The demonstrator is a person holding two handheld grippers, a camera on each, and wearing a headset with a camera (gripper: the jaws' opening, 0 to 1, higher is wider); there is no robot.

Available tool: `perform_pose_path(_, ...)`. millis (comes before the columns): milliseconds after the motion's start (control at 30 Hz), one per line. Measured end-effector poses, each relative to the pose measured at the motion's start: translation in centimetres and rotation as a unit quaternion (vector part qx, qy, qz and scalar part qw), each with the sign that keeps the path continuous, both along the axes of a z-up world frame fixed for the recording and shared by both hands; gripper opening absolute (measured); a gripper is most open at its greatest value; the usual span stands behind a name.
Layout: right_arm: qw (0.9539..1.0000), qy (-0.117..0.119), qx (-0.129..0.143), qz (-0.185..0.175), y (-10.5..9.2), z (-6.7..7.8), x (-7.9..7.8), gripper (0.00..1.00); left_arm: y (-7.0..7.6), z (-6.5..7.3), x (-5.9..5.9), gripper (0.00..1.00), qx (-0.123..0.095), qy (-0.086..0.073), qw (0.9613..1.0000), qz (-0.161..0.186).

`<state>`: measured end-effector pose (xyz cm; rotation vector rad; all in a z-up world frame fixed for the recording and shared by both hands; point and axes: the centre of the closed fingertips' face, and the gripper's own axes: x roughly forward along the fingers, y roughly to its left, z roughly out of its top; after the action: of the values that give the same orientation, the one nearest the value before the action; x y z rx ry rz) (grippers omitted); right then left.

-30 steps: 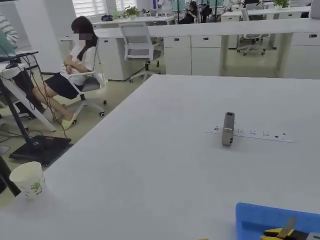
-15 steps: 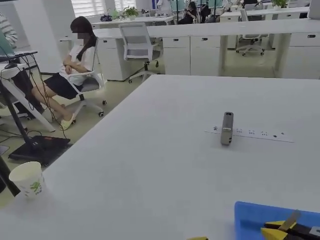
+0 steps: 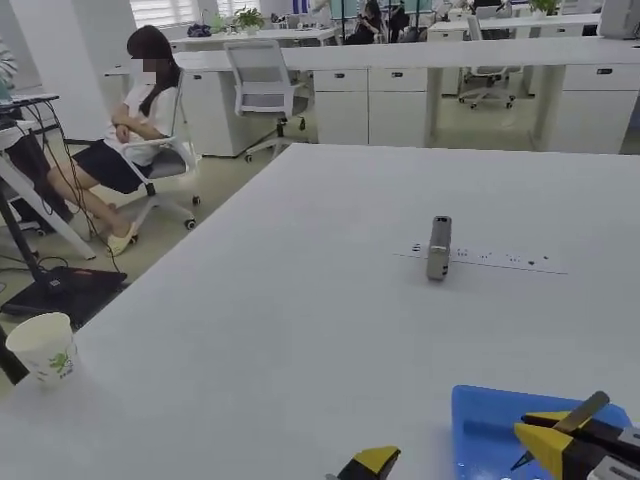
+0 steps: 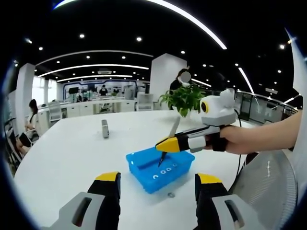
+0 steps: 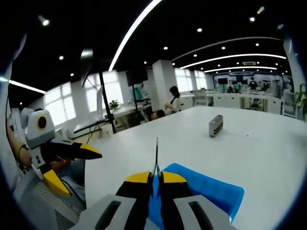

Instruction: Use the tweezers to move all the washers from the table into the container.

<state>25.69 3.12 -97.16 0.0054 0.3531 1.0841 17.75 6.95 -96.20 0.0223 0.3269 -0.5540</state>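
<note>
The blue container [image 4: 144, 179] sits near the table's front edge, with several washers [image 4: 163, 171] lying in it. One washer [image 4: 171, 194] rests on the table just in front of it. My right gripper [image 5: 156, 176] is shut on the tweezers [image 5: 156, 153], whose tip hangs over the container [image 5: 201, 189]. In the left gripper view the tweezers [image 4: 168, 139] point down into the box. My left gripper [image 4: 158, 177] is open and holds nothing, short of the container. In the head view the right gripper [image 3: 535, 440] hovers over the container [image 3: 490, 420], and the left gripper [image 3: 375, 462] pokes in at the bottom edge.
A power strip [image 3: 490, 258] lies mid-table with a grey block [image 3: 438, 247] on its left end. A paper cup [image 3: 42, 347] stands at the table's near left corner. A person sits on a chair [image 3: 150, 150] beyond the table's left side.
The head camera has tipped down a little. The right gripper with the tweezers has risen further over the container, and the left gripper's tip has come into the bottom edge.
</note>
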Motion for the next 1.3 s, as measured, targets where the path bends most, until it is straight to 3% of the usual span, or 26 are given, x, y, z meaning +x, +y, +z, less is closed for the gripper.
perform_pose_path(533,0.9993,0.029,0.020,0.011,-0.3,-0.9,-3.0,0.03,-0.6,-0.4,-0.3,0.62,0.007,0.010,0.9998,-0.017)
perform_pose_path(867,0.9988,0.039,-0.002,0.029,-0.5,-2.8,-4.3,0.03,-0.6,-0.6,-0.3,0.61,0.014,0.013,0.9996,-0.019)
perform_pose_path(1300,0.9955,0.044,-0.049,0.068,0.3,-5.6,-5.2,0.03,-0.2,-0.6,-0.2,0.62,0.016,0.010,0.9998,-0.007)
